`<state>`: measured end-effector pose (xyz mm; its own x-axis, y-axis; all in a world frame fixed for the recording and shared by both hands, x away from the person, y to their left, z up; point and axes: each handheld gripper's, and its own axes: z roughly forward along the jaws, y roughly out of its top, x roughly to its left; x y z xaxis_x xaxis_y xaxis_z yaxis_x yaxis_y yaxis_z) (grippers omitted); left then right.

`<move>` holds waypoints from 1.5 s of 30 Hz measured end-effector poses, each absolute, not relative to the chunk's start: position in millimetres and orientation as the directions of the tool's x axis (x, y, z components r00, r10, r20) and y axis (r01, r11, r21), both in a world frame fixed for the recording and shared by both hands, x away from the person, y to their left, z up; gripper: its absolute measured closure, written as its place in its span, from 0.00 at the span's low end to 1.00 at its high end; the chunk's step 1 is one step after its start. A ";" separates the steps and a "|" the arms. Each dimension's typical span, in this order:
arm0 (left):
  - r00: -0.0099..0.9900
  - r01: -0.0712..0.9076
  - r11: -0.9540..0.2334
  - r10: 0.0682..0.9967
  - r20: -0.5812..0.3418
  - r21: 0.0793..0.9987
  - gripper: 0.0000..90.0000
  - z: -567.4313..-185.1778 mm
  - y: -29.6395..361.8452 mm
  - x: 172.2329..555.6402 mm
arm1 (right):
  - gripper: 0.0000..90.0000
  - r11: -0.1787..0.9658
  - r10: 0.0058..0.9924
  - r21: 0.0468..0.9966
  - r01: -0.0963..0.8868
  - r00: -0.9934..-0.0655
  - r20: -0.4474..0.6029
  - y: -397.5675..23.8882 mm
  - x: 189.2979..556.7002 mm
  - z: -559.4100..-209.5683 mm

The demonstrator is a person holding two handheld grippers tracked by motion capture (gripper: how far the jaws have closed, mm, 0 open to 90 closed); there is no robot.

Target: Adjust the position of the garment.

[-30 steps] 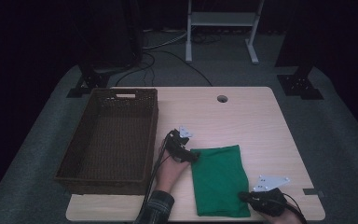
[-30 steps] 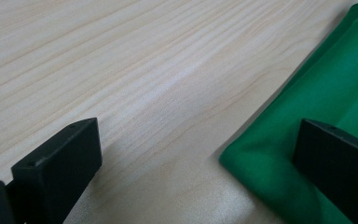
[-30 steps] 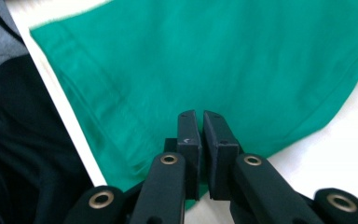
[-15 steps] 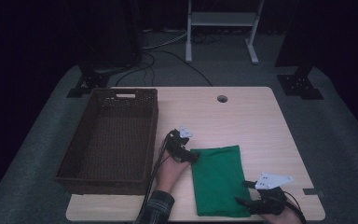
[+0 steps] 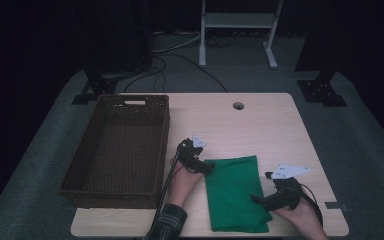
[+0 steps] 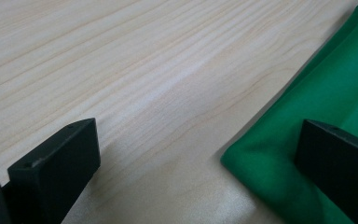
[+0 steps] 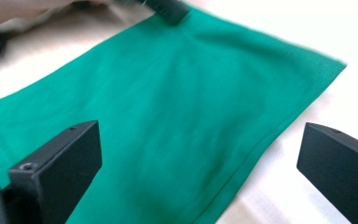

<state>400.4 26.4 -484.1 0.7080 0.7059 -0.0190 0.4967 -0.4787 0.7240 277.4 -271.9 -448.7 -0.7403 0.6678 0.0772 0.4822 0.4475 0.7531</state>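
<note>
A folded green cloth (image 5: 235, 192) lies flat on the front part of the wooden table (image 5: 260, 125). My left gripper (image 5: 207, 167) is at the cloth's far left corner. In the left gripper view it (image 6: 198, 154) stands open, one jaw over bare wood and the other over the cloth's corner (image 6: 279, 154). My right gripper (image 5: 261, 187) is at the cloth's right edge and points left across it. Its jaws have just been opening, and the right gripper (image 7: 200, 158) now stands wide open above the cloth (image 7: 177, 107), gripping nothing.
A dark wicker basket (image 5: 130, 102) takes up the table's left side, close to my left hand. A round cable hole (image 5: 238, 105) sits near the far edge. Beyond the table are a metal stand (image 5: 237, 20) and floor cables.
My right gripper let go of the cloth's near right corner, opened wide and moved away from the table's front edge along the cloth's right side. The left gripper stayed put.
</note>
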 end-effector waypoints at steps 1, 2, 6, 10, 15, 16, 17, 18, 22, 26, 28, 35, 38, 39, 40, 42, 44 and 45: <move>0.709 0.496 -0.478 0.705 -0.020 0.725 0.00 -484.3 26.4 401.2 | 0.00 0.445 0.667 0.754 0.482 -0.741 0.081 -271.4 281.7 -447.6; 0.710 0.496 -0.479 0.704 -0.020 0.724 0.00 -484.1 26.6 402.1 | 0.00 0.446 0.664 0.755 0.480 -0.744 0.080 -270.8 286.0 -446.8; 0.710 0.495 -0.480 0.704 -0.019 0.724 0.00 -484.0 27.3 407.5 | 0.00 0.455 0.661 0.746 0.486 -0.746 0.084 -267.9 306.3 -444.4; 0.709 0.497 -0.480 0.705 -0.019 0.723 0.00 -483.8 28.1 413.0 | 0.00 0.455 0.662 0.736 0.502 -0.743 0.098 -265.4 327.3 -440.7; 0.707 0.499 -0.480 0.707 -0.018 0.722 0.00 -483.7 29.5 419.4 | 0.00 0.459 0.683 0.719 0.523 -0.724 0.091 -260.6 349.4 -435.9; 0.704 0.500 -0.477 0.710 -0.019 0.723 0.00 -483.8 29.7 420.1 | 0.00 0.461 0.684 0.711 0.531 -0.723 0.097 -259.7 353.7 -435.1; 0.703 0.501 -0.477 0.711 -0.018 0.723 0.00 -483.7 29.9 420.7 | 0.00 0.460 0.685 0.703 0.543 -0.721 0.109 -258.6 358.3 -434.6; 0.703 0.501 -0.477 0.711 -0.018 0.722 0.00 -483.7 30.1 421.1 | 0.00 0.460 0.684 0.699 0.547 -0.720 0.114 -258.0 362.4 -434.0; 0.702 0.502 -0.476 0.711 -0.019 0.722 0.00 -483.7 30.4 421.9 | 0.00 0.451 0.692 0.709 0.542 -0.714 0.105 -255.8 377.9 -435.0; 0.701 0.501 -0.476 0.713 -0.017 0.723 0.00 -483.8 30.7 422.5 | 0.00 0.462 0.714 0.700 0.544 -0.696 0.070 -252.4 394.1 -445.9; 0.701 0.502 -0.475 0.713 -0.018 0.723 0.00 -483.8 30.9 423.2 | 0.00 0.460 0.723 0.694 0.554 -0.687 0.069 -253.0 402.8 -453.3; 0.698 0.504 -0.474 0.716 -0.017 0.722 0.00 -483.6 32.0 426.4 | 0.00 0.430 0.699 0.731 0.530 -0.708 0.102 -260.7 425.0 -468.5; 0.696 0.505 -0.473 0.718 -0.017 0.722 0.00 -483.6 32.1 426.8 | 0.00 0.471 0.686 0.720 0.509 -0.725 0.064 -258.9 427.2 -476.7; 0.696 0.505 -0.473 0.718 -0.016 0.722 0.00 -483.7 32.0 426.8 | 0.00 0.482 0.683 0.716 0.504 -0.729 0.054 -258.8 428.0 -479.7; 0.695 0.505 -0.472 0.718 -0.017 0.722 0.00 -483.6 32.1 426.8 | 0.00 0.478 0.679 0.719 0.505 -0.732 0.063 -259.7 429.2 -482.4; 0.695 0.505 -0.472 0.719 -0.016 0.722 0.00 -483.6 32.1 426.8 | 0.00 0.463 0.671 0.728 0.506 -0.736 0.086 -262.2 431.1 -485.8; 0.695 0.506 -0.470 0.719 -0.020 0.723 0.00 -483.6 32.4 426.8 | 0.00 0.464 0.674 0.726 0.507 -0.734 0.082 -261.4 430.9 -485.8; 0.694 0.508 -0.468 0.719 -0.022 0.723 0.00 -483.5 32.8 426.6 | 0.00 0.465 0.676 0.726 0.507 -0.733 0.079 -261.0 430.6 -485.9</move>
